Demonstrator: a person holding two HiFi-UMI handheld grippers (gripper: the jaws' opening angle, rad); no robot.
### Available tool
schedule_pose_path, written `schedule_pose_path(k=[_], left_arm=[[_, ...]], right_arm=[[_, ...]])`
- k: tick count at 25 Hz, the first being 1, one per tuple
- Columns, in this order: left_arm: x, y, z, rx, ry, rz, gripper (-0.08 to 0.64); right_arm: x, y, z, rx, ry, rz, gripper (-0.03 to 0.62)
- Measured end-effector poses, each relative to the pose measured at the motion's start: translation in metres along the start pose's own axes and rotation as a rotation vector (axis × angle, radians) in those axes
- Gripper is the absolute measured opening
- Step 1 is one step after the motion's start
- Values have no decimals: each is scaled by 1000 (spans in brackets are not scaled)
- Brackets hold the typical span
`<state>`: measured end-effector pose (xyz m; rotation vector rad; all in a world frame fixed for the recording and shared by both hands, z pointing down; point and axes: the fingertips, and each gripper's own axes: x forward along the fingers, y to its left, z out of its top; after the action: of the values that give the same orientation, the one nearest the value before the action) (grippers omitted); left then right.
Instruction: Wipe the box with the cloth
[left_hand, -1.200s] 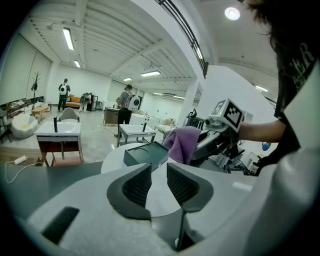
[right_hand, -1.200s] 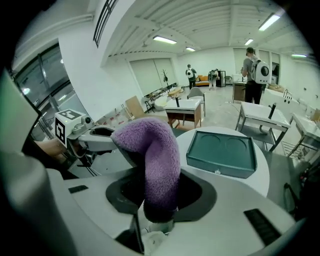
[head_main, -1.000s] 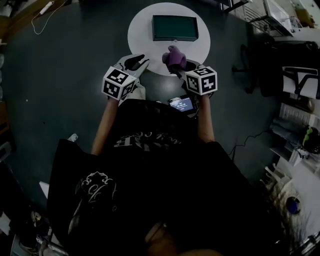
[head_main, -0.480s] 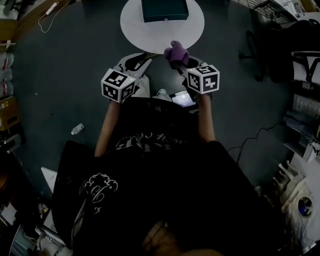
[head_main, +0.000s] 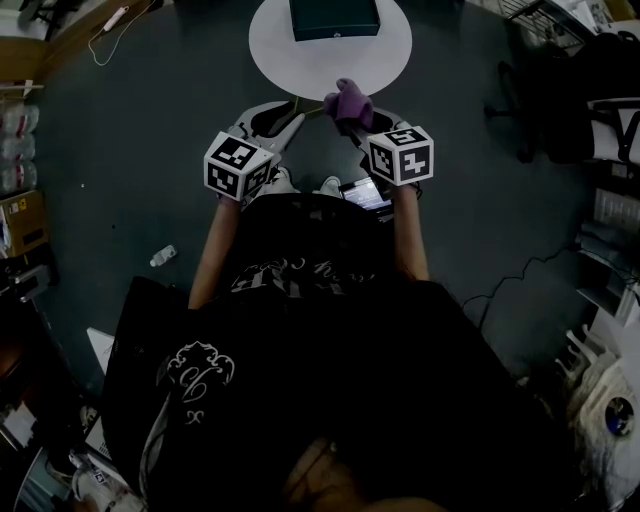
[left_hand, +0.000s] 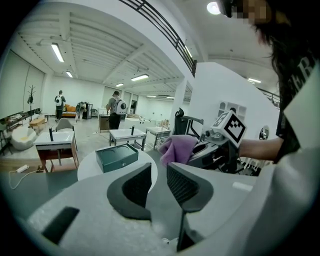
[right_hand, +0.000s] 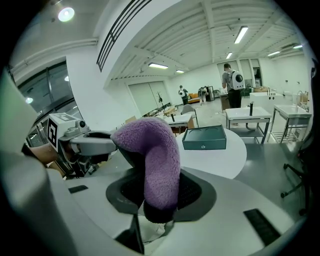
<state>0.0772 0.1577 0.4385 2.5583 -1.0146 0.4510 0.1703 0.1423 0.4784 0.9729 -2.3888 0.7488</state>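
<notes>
Bunched purple cloth (head_main: 348, 103); flat dark-green box (head_main: 335, 18) apart.

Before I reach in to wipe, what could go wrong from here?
The cloth sticks up loosely from the right gripper and could fold or slip mid-stroke.
The box lies unheld on the table; with the left gripper open and away, a push may slide it.

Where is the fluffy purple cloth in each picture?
Head view: the purple cloth is at the top middle, sticking out ahead of the right gripper.
Left gripper view: just right of the middle, held by the right gripper.
Right gripper view: dead centre, pinched between the fingers.
Shared landmark: the green box on the round white table shows in all three.
</notes>
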Motion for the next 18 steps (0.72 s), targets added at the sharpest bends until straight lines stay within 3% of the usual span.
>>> schedule_pose_path(k=[12, 18], left_arm=[[-23, 8, -8, 48, 16, -68, 91], [-31, 9, -13, 35, 6, -84, 91]], right_arm=[[3, 26, 3, 30, -16, -76, 112], [1, 32, -3, 34, 1, -105, 112]])
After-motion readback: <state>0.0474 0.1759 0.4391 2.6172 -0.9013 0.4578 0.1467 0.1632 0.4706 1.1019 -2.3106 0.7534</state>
